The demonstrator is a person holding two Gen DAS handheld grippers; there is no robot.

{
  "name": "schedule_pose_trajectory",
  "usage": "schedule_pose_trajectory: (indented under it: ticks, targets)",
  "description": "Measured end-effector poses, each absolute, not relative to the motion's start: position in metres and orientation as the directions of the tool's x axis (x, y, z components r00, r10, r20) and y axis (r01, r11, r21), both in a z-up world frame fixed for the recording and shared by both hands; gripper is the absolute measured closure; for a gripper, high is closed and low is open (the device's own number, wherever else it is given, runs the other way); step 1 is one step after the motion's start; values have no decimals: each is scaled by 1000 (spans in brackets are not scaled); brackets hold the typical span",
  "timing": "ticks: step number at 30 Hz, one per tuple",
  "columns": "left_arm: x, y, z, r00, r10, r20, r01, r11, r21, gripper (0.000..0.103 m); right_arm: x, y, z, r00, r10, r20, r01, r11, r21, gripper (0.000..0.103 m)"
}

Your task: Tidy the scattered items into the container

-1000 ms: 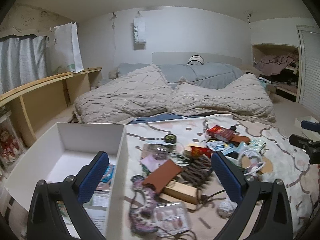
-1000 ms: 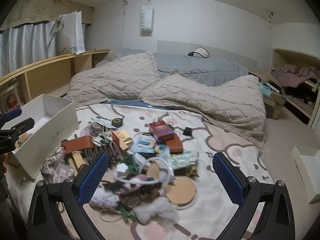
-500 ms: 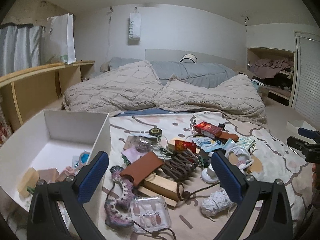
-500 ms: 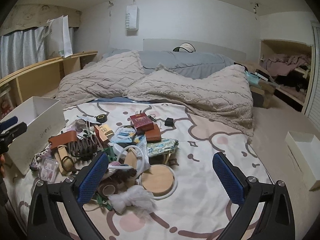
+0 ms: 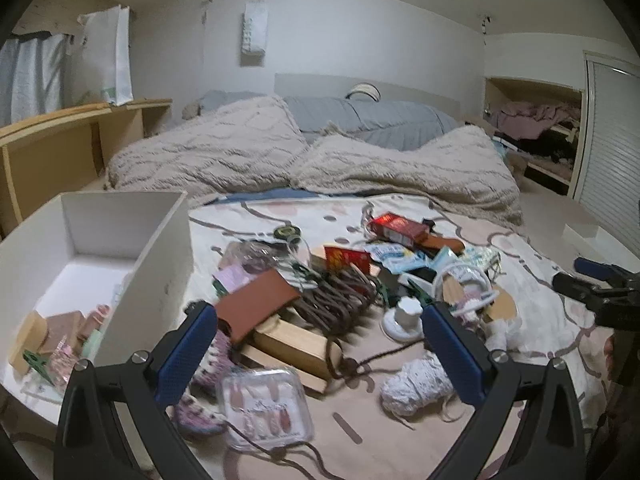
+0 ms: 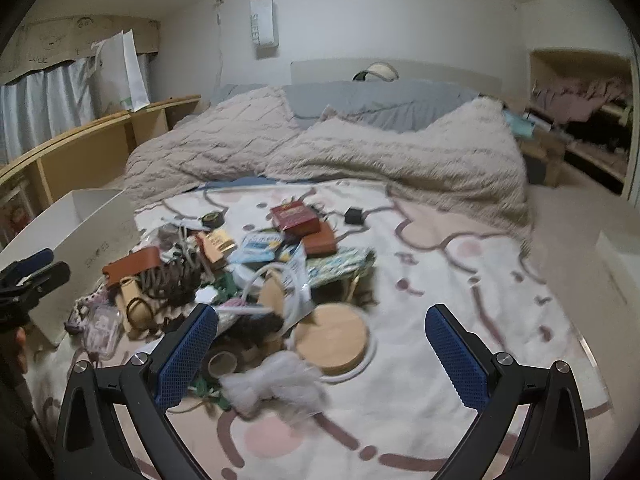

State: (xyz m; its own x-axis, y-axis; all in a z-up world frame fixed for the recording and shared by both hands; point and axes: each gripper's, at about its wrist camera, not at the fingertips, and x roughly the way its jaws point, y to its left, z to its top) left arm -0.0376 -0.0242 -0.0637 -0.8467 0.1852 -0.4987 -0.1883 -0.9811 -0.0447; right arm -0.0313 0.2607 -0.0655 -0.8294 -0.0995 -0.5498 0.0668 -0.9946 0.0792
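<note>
- Hovering over the clutter, the left gripper point(image 5: 320, 344) is spread wide, grasping nothing.
- The right gripper point(image 6: 322, 346) is likewise spread and empty above the bedspread point(image 6: 460, 280).
- The scattered items point(image 5: 340, 280) lie heaped just right of the white box point(image 5: 160, 264), which holds a few things.

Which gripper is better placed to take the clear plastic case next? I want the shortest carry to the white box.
Left. The left gripper hangs open just above the clear plastic case, beside the white box. The right gripper, also open and empty, is over the wooden lid, farther from both.
</note>
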Motion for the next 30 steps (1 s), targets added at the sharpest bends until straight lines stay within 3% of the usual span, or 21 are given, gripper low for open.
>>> schedule_pose_trajectory:
  ticks: [8, 14, 23, 30]
  targets:
    - [-40, -2, -83, -794, 233, -561, -241, -969, -62, 0, -39, 243, -100, -754, -50, -655, 86, -996, -22, 0]
    - [-45, 16, -98, -741, 280, -610, -283, -954, -94, 0, -45, 246, -120, -695, -67, -715, 87, -996, 9, 0]
    - [-55, 41, -118, -644, 342, -685, -312, -934, -173, 0, -37, 247, -137, -654, -121, -747, 106, -992, 68, 0]
    - [-74, 39, -136, -583, 362, -727, -202, -932, -302, 0, -36, 250, -140, -649, -143, -747, 111, -989, 93, 0]
